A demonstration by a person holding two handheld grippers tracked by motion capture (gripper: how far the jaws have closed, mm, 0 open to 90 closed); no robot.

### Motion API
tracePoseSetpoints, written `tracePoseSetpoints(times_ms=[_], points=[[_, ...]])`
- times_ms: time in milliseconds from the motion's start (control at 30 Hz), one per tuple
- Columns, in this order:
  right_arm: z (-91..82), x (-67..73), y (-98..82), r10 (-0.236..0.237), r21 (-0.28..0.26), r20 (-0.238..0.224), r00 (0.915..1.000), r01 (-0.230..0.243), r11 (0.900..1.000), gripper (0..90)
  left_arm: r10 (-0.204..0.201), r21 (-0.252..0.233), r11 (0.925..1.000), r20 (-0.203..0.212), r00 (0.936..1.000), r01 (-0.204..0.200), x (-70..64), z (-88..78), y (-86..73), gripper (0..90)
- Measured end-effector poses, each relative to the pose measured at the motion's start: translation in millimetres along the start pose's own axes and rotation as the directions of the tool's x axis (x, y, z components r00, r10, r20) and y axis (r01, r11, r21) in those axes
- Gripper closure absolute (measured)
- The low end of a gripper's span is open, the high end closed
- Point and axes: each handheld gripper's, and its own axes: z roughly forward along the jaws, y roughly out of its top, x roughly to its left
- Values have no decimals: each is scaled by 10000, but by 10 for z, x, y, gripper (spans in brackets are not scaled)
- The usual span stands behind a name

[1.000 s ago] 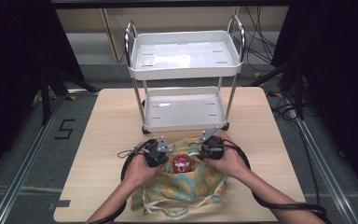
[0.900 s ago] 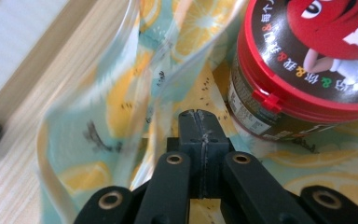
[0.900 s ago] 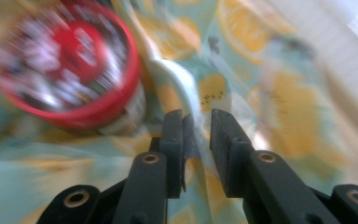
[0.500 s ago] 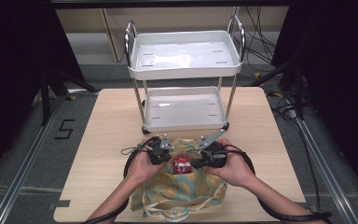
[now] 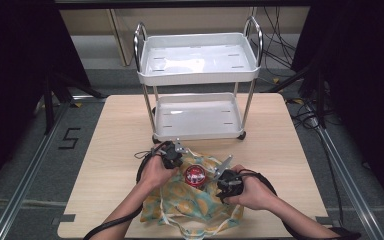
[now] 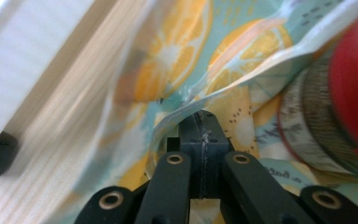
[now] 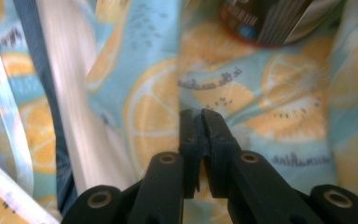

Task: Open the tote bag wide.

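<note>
— Left gripper (image 6: 200,122)? Right gripper (image 7: 200,116)?
— Both low, jaws closed, pinching bag (image 5: 190,202) cloth.
— In bag?
— Red-lidded jar (image 5: 195,174), between the jaws. Cart (image 5: 198,75) beyond, trays bare.

Gripper (image 6: 200,122) clamps the citrus-print bag's edge (image 6: 214,95) beside a red-lidded jar (image 6: 335,93).

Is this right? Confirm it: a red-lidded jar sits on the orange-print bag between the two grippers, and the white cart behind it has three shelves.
One thing is wrong: the white cart has two shelves, not three, as the high view shows. The rest holds: the red-lidded jar sits on the orange-print bag, between the left gripper and the right gripper.
</note>
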Motion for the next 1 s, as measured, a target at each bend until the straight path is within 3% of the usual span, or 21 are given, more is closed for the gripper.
tracePoseSetpoints(times_ms=[33, 67, 100, 133, 167, 200, 300, 400, 433, 500, 533, 567, 600, 667, 733, 900, 933, 1000], points=[[9, 27, -14, 283, 106, -93, 9996, -282, 9995, 863, -49, -29, 10000, 62, 10000, 49, 7, 9, 1, 899], [8, 36, -24, 270, 174, -111, 9996, -268, 9995, 864, -105, -28, 9999, -8, 9999, 105, 19, 14, 6, 899], [18, 32, -40, -63, 366, -94, 9999, 67, 9993, 867, -142, -73, 9999, -42, 9999, 141, 26, 20, 8, 898], [25, 56, -42, 177, 379, -154, 9997, -171, 9991, 867, -3, 48, 10000, -228, 9997, 4, 47, 18, 14, 898], [29, 49, -54, -160, 540, -175, 9997, 169, 9984, 866, -52, 28, 10000, -244, 9997, 52, 45, 15, 17, 898], [28, 50, -55, -165, 511, -174, 9997, 174, 9985, 854, -168, -127, 9998, -324, 9993, 164, 38, 29, 17, 898], [-34, 51, -30, 79, 136, -103, 9999, -78, 9999, 817, 5, -104, 9999, -205, 9998, -7, 13, -8, 25, 897], [-181, 53, 27, -299, -828, 201, 9993, 315, 9961, 788, 88, -187, 9998, -214, 9997, -92, -15, -29, 31, 897], [-231, 65, 51, -356, -1198, 283, 9990, 388, 9920, 778, 168, -95, 9998, -366, 9992, -171, -17, -37, 39, 897], [-280, 53, 111, -878, -2243, 456, 9951, 959, 9698, 771, 182, -191, 9996, -212, 9996, -186, -30, -49, 45, 897], [-308, 56, 130, -886, -2514, 521, 9947, 990, 9628, 770, 259, -109, 9996, -417, 9988, -264, -32, -55, 51, 897], [-330, 66, 144, -895, -2675, 496, 9947, 996, 9584, 771, 206, -191, 9996, -231, 9995, -211, -43, -64, 51, 897], [-327, 82, 155, -751, -3016, 416, 9963, 841, 9497, 769, 181, -219, 9996, -213, 9996, -186, -49, -66, 52, 897], [-334, 130, 161, -211, -3362, 0, 9998, 198, 9416, 763, 215, -196, 9996, -174, 9996, -218, -55, -70, 57, 897], [-304, 138, 168, -374, -3547, -130, 9992, 303, 9345, 760, 236, -202, 9995, -222, 9995, -241, -65, -68, 57, 897], [-114, 224, 144, -802, -2796, -467, 9957, 640, 9580, 762, 346, -135, 9993, -302, 9989, -350, -73, -58, 59, 897], [-83, 233, 140, -959, -2739, -527, 9940, 780, 9586, 762, 326, -161, 9993, -287, 9991, -330, -82, -55, 58, 897], [-28, 252, 123, -953, -2356, -576, 9938, 792, 9686, 763, 344, -88, 9994, -234, 9991, -346, -86, -57, 59, 896]])
